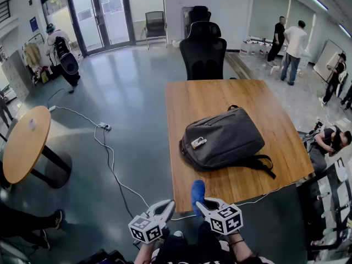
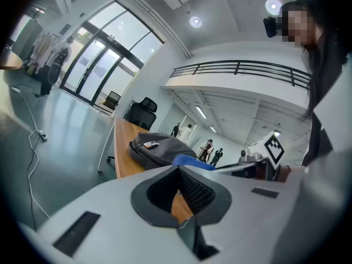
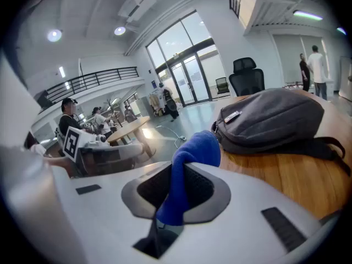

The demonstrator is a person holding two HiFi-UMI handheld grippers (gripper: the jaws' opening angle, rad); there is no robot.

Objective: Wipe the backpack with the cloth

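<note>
A grey backpack [image 1: 223, 139] lies flat on the wooden table [image 1: 214, 98], its straps trailing toward the near right corner. My right gripper [image 1: 200, 205] hovers just off the table's near edge, shut on a blue cloth [image 1: 197, 193] that sticks up between its jaws. In the right gripper view the cloth [image 3: 193, 152] bulges over the gripper [image 3: 184, 169], with the backpack [image 3: 269, 120] beyond it. My left gripper [image 1: 169, 204] hangs beside it, left of the table, shut with nothing in it. In the left gripper view that gripper [image 2: 179, 170] points toward the backpack [image 2: 159, 147].
A black office chair [image 1: 203, 48] stands at the table's far end. A round wooden table [image 1: 25, 142] is at the left, with a white cable [image 1: 104, 147] running across the grey floor. Several people stand or crouch at the right.
</note>
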